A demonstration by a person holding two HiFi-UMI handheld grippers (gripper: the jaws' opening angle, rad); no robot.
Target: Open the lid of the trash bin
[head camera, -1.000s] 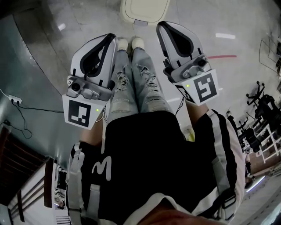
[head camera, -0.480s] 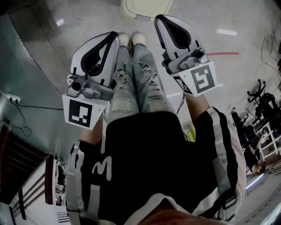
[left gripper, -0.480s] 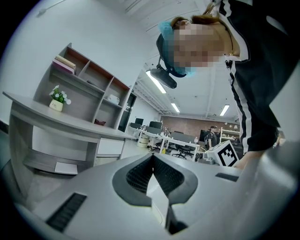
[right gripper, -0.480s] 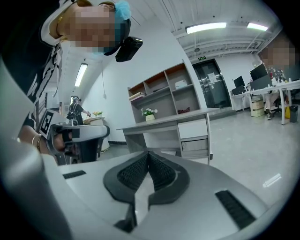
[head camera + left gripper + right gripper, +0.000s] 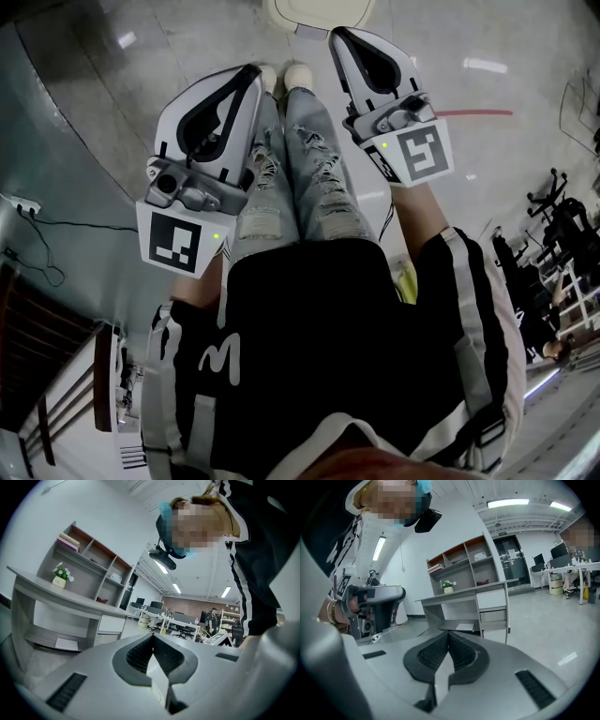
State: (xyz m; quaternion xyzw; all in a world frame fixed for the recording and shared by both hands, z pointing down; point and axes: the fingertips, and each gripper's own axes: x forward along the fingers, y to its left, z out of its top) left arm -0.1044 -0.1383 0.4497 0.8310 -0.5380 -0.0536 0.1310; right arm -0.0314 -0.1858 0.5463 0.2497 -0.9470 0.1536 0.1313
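The left hand-held gripper [image 5: 246,82] has its jaws pressed together, and nothing is between them. The right hand-held gripper [image 5: 341,39] is the same: jaws pressed together, holding nothing. Both point down at the floor [image 5: 469,141], one on each side of the person's legs [image 5: 300,178]. The right one is nearer to the trash bin [image 5: 281,14], which stands just past the shoes [image 5: 298,73], at the very top of the head view. Its pale lid [image 5: 323,7] looks down, so I think the job has not started.

With its jaws together, a gripper can only push or hook the lid, and it may slip off the smooth edge. The bin could also slide or tip if it is pushed too hard.

Most of the bin is cut off. I cannot see a hinge or a handle. Neither gripper view shows the bin, only a room with shelves [image 5: 461,562].
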